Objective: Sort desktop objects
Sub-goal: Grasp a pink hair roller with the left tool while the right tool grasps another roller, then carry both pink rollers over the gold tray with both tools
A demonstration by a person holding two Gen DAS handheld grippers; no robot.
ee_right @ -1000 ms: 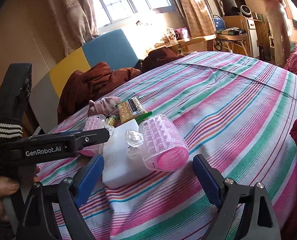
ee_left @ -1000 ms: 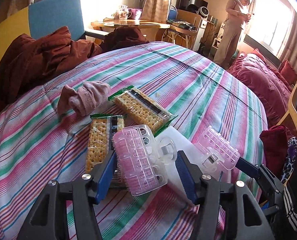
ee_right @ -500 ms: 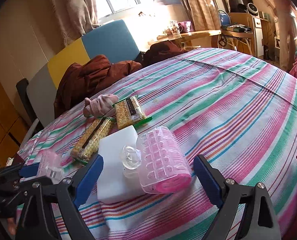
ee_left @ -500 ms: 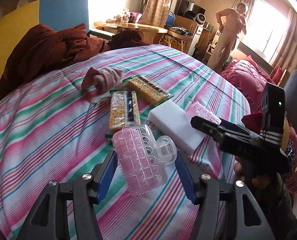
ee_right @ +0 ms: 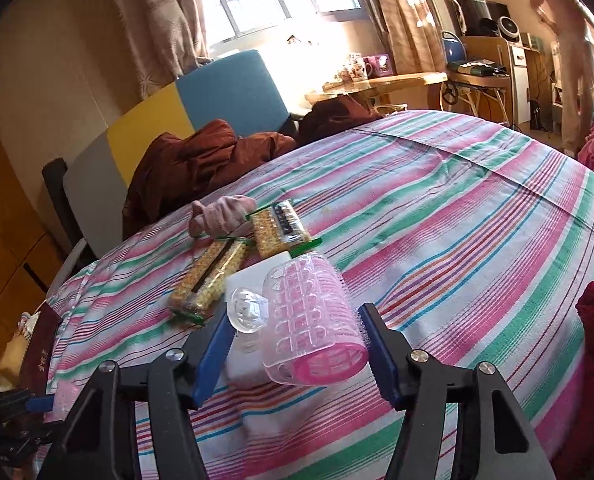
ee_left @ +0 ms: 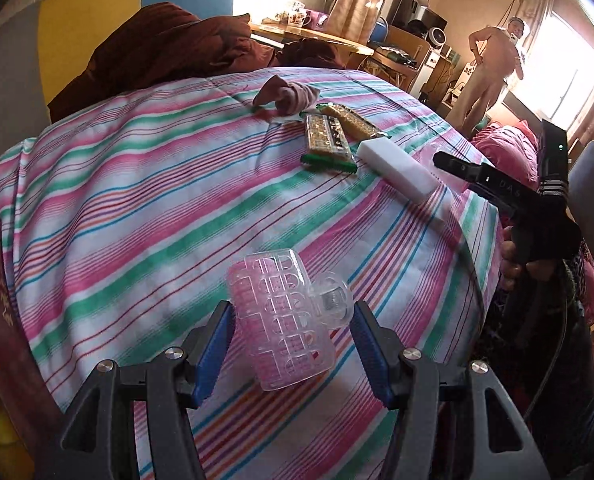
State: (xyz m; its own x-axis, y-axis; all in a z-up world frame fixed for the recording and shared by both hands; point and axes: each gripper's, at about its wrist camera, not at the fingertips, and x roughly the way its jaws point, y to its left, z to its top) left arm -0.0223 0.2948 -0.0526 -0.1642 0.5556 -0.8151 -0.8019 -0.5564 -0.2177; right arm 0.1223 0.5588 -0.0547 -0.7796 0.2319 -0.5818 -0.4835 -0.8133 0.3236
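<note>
Hair rollers sit one in each of your grippers: the left gripper is clamped on a clear-pink roller above the striped cloth, the right gripper on another over the white block. Slippery shells (and that protruding clip) could twist out if you ease your squeeze.

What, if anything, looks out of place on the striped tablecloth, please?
The crumpled pink cloth lies bunched right beside the cracker packs, an odd neighbour for food. Nothing looks spilled or broken.
</note>
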